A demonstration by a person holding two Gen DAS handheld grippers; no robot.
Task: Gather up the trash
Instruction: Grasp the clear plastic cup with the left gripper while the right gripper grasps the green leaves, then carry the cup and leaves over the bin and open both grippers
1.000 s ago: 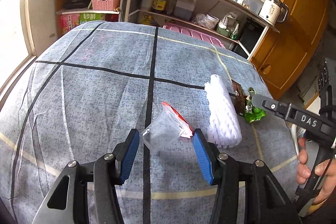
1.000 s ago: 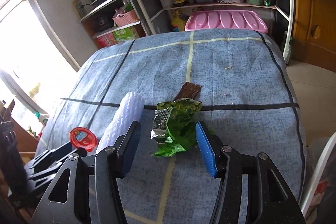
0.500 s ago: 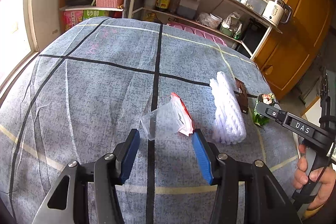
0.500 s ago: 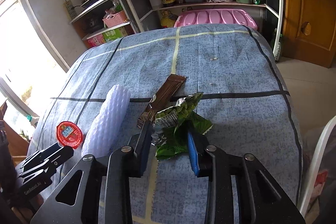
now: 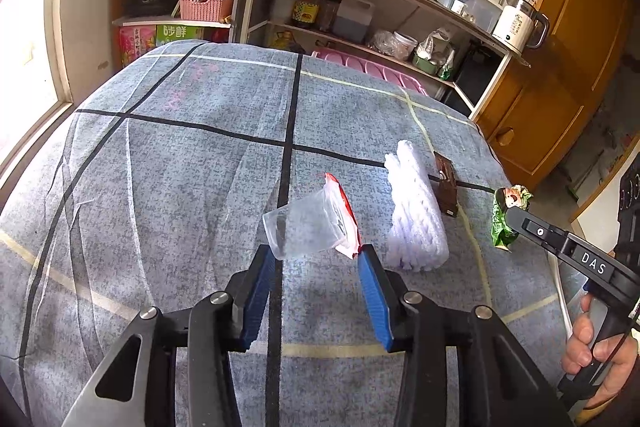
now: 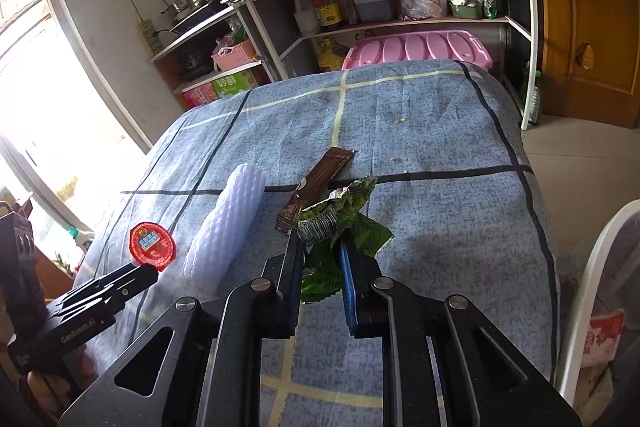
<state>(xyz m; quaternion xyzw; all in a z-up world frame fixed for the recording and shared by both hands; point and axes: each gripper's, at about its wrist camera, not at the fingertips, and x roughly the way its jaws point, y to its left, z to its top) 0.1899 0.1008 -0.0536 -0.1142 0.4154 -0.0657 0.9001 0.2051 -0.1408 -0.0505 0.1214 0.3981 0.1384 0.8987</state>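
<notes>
The right claw is closed on the green wrapper, which is pinched between its 2 blue pads at lower centre of the right wrist view, with crumpled foil and a barcode showing above the fingertips. In the left wrist view the same wrapper appears at the right edge, held at the tip of the right claw. The left claw is open, its 2 blue pads spread at lower centre of the frame; the clear plastic cup with its red foil lid peeled partly back lies on its side between and just ahead of the fingertips. Whether the pads touch the cup cannot be told. In the right wrist view the red lid faces the camera at centre left, at the tip of the left claw. The white foam net sleeve lies on the worktop, right of the cup, and the brown sachet lies just beside its right edge. In the right wrist view the sachet lies at centre frame, between the sleeve and the wrapper. The worktop is covered by a grey-blue cloth with dark and pale grid lines.
</notes>
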